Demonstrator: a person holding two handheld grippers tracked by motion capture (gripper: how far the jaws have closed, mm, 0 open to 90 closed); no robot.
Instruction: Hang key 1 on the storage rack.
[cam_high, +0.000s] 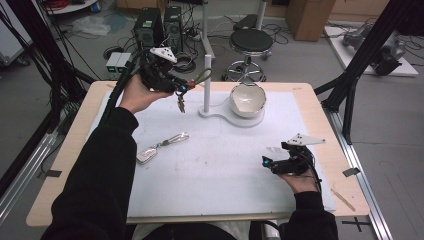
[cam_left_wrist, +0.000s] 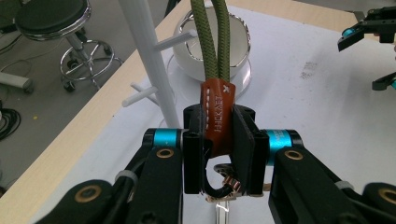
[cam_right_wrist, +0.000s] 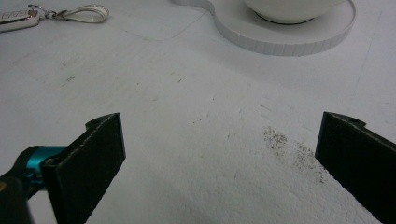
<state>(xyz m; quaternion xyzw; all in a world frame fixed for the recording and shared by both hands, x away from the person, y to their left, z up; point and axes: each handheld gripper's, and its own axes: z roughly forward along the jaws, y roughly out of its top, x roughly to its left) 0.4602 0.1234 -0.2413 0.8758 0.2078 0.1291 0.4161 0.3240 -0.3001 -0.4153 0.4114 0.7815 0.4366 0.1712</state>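
Left gripper (cam_left_wrist: 219, 154) jaws tight on keychain's leather tab (cam_left_wrist: 217, 119) — right gripper (cam_right_wrist: 219, 158) jaws wide apart.

The bowl (cam_high: 247, 100) sits on the stand's base (cam_high: 250, 121), right of the post (cam_high: 207, 82). The key fob (cam_high: 161, 147) lies on the mat (cam_high: 215, 170), left of and nearer than the bowl.
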